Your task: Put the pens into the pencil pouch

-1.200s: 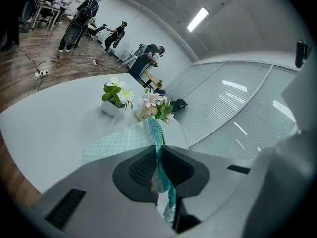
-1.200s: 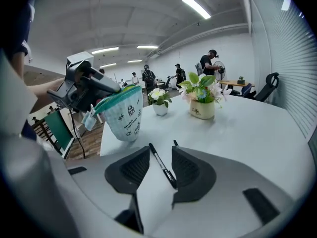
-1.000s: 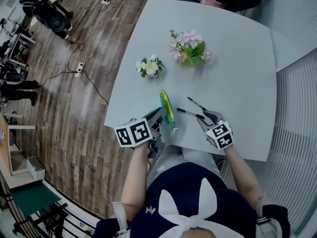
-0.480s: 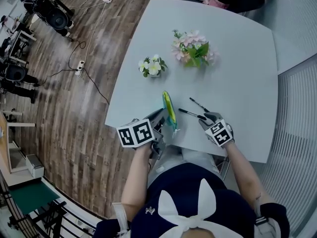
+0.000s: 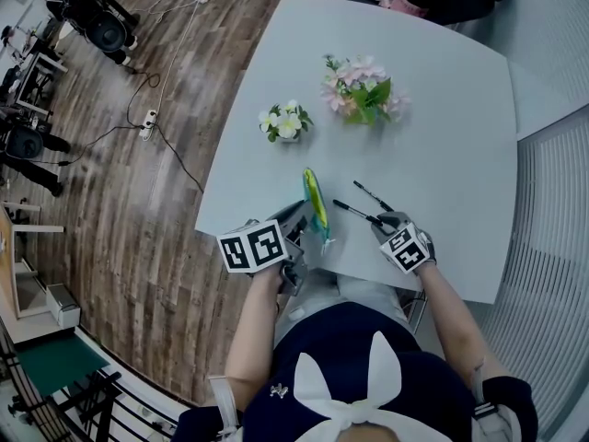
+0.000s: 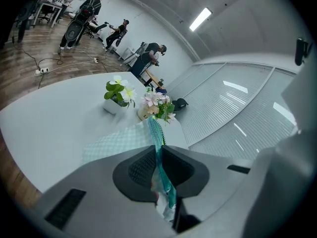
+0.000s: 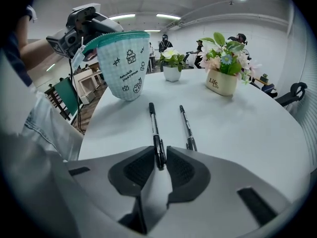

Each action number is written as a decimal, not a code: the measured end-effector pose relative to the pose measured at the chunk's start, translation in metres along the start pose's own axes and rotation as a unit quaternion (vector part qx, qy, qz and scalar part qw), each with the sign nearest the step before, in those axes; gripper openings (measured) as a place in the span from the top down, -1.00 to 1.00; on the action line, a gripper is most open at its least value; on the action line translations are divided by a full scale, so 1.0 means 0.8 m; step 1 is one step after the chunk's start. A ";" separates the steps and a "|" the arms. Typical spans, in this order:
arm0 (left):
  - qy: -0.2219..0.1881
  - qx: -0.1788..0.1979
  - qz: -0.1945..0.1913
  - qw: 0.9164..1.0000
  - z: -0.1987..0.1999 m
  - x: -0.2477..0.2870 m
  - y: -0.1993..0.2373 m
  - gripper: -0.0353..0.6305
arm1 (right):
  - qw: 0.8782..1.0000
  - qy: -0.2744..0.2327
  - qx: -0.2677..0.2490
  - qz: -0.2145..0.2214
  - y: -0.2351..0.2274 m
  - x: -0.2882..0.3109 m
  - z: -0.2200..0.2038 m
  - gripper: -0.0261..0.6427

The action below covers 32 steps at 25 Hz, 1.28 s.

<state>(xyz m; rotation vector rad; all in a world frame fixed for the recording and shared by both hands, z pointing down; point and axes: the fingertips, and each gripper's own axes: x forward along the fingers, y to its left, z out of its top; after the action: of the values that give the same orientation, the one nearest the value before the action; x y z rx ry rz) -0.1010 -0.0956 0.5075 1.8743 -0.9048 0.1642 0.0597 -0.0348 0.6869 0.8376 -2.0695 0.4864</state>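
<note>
Pen (image 7: 154, 128) lengthwise betw closing tool (image 7: 159, 155) (R)

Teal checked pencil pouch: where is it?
Head view: the teal checked fabric pencil pouch is pinched by the left gripper near the white table's front edge, left of two black pens.

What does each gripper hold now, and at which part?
Left gripper: pencil pouch, pinched by its rim. Right gripper: jaws closing around the cap end of the nearer pen, not gripped yet.

navy top (image 5: 409, 376), white bow (image 5: 354, 403), pale trousers (image 5: 361, 291)
</note>
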 end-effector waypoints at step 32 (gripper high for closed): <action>-0.002 -0.003 0.006 1.000 -0.002 0.003 0.007 0.73 | 0.995 -0.093 0.040 -0.001 0.013 -0.064 0.062 0.72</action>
<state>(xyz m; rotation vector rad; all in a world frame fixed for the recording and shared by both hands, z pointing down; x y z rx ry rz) -0.1028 -0.0969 0.5137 1.8638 -0.9176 0.1650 0.0469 -0.0368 0.6162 0.9647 -2.2313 0.5092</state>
